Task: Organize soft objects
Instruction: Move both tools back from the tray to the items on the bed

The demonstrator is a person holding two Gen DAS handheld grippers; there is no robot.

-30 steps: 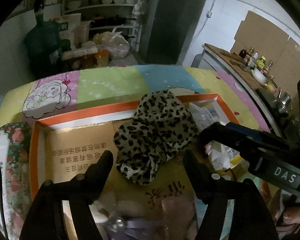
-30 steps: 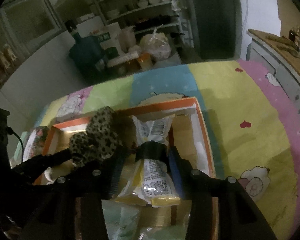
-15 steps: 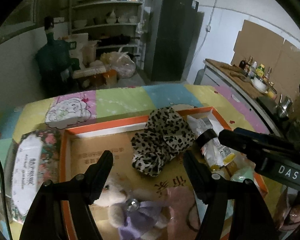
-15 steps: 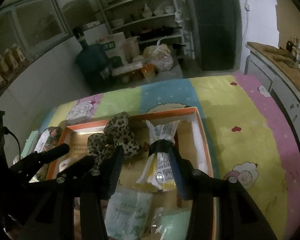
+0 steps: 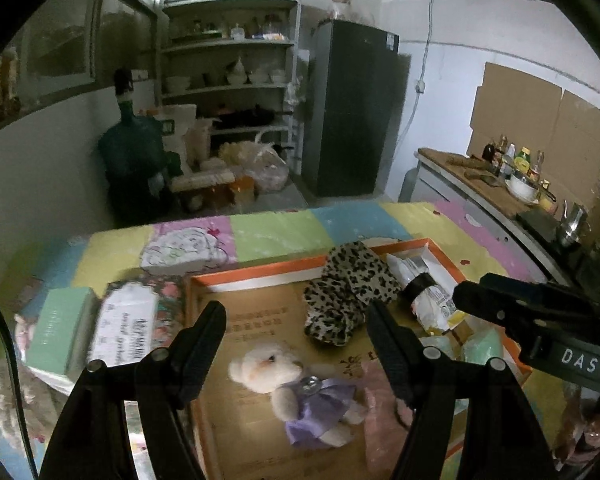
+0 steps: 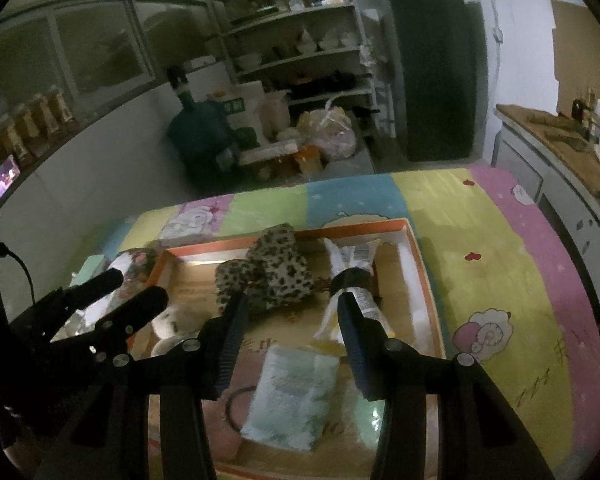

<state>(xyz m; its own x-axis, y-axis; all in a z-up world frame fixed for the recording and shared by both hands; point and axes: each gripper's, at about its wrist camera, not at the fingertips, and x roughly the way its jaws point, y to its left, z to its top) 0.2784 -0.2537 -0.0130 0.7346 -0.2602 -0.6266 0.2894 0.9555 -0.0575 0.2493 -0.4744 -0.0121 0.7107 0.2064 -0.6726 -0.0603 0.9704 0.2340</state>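
Observation:
An orange-rimmed cardboard box (image 5: pixel 260 272) (image 6: pixel 340 230) lies on a colourful cloth. In it are a leopard-print fabric piece (image 5: pixel 348 292) (image 6: pixel 272 272), a plush bear in a purple dress (image 5: pixel 284 380), a snack packet with a black band (image 5: pixel 428 296) (image 6: pixel 352 276), a mint-green packet (image 6: pixel 292 392) and a pink soft item (image 5: pixel 380 420). My left gripper (image 5: pixel 296 312) (image 6: pixel 128 292) hovers open above the box's left half with nothing between its fingers. My right gripper (image 6: pixel 292 300) (image 5: pixel 472 288) is open over the right half. The banded packet lies just beyond its right finger.
A floral packet (image 5: pixel 128 320) and a mint-green carton (image 5: pixel 56 328) lie left of the box. The patchwork cloth (image 6: pixel 500 280) stretches bare to the right. A counter with bottles (image 5: pixel 500 176) runs along the right wall; shelves and a water jug (image 5: pixel 132 152) stand behind.
Both grippers have drawn back and up from the box, so the bear and packets come into view. The banded packet, earlier between the right fingers, now lies in the box.

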